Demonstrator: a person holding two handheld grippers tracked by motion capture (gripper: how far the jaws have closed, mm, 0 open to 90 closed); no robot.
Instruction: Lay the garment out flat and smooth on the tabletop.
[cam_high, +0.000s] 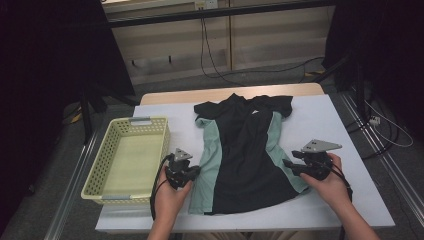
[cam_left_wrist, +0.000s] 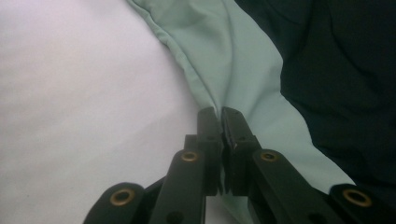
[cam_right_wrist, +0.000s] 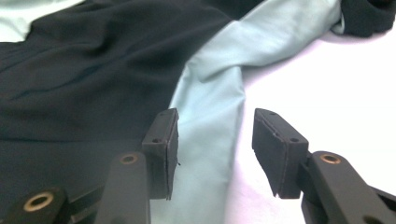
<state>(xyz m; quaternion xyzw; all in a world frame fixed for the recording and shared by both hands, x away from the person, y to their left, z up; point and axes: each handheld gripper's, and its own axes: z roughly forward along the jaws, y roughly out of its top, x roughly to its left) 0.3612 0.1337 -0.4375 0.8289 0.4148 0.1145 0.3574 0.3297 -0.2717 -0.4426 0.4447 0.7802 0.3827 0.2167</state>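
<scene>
While it lay flat on the counter (cam_high: 320, 125), shirt (cam_high: 245, 150): soft, limp, light; best held at side hems. Left gripper (cam_left_wrist: 219, 116) pinched its left hem; right gripper (cam_right_wrist: 215, 144) released.

obstacle: basket (cam_high: 128, 159) left of shirt (cam_high: 245, 155) | free: table (cam_high: 325, 120) right

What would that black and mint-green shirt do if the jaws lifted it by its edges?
The black and mint-green shirt would probably droop and fold: its thin cloth already wrinkles on the white table. It looks light, since the left gripper has pinched a small fold of the green hem. It would likely slide rather than roll.
</scene>
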